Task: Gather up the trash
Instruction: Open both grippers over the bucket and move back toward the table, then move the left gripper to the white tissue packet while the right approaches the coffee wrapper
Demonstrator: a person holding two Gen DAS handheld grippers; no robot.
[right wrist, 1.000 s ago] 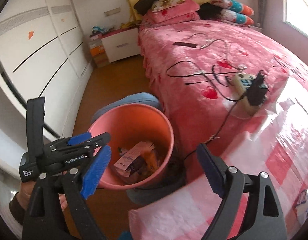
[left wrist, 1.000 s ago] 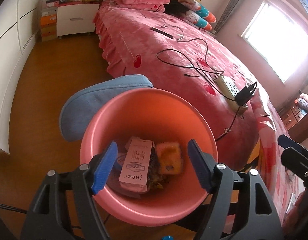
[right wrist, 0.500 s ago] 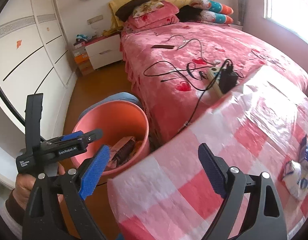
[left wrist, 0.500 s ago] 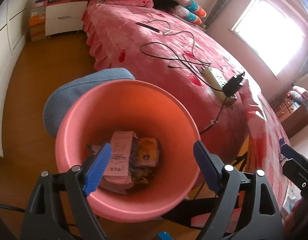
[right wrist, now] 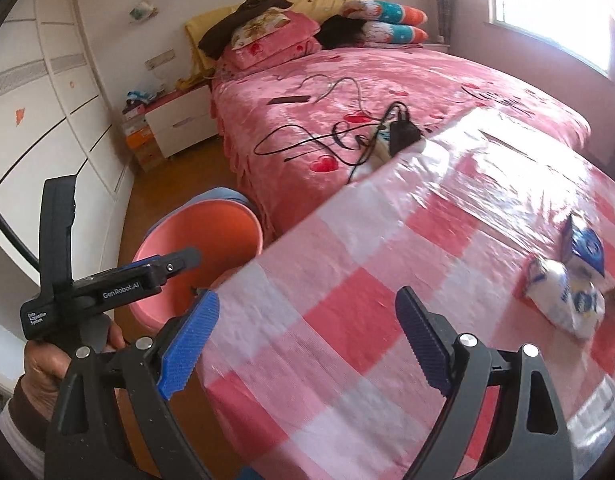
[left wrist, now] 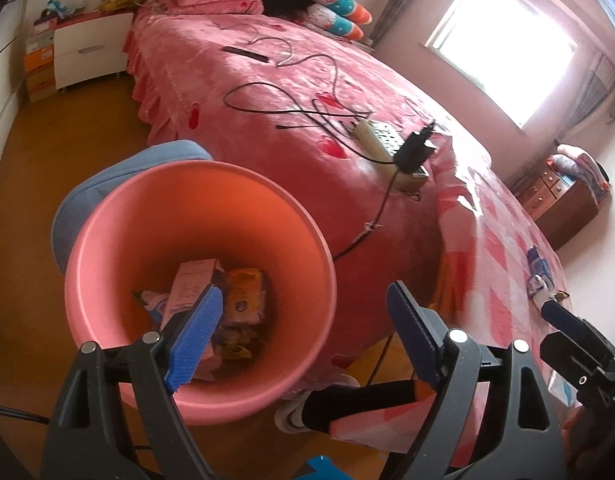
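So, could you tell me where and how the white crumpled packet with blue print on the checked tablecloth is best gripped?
I would take the white crumpled packet across its puffy middle, coming from above with the open right gripper. It lies flat and slanted on the pink checked tablecloth, so its long sides are free, while the blue and white wrapper crowds its far end.

Left wrist view: looks steeply down, close over pink bin (left wrist: 195, 280) at lower left of frame. Right wrist view: faces down across checked table (right wrist: 387, 300), bin (right wrist: 211, 232) left of centre. Both share bin, bed (left wrist: 307, 92), table.
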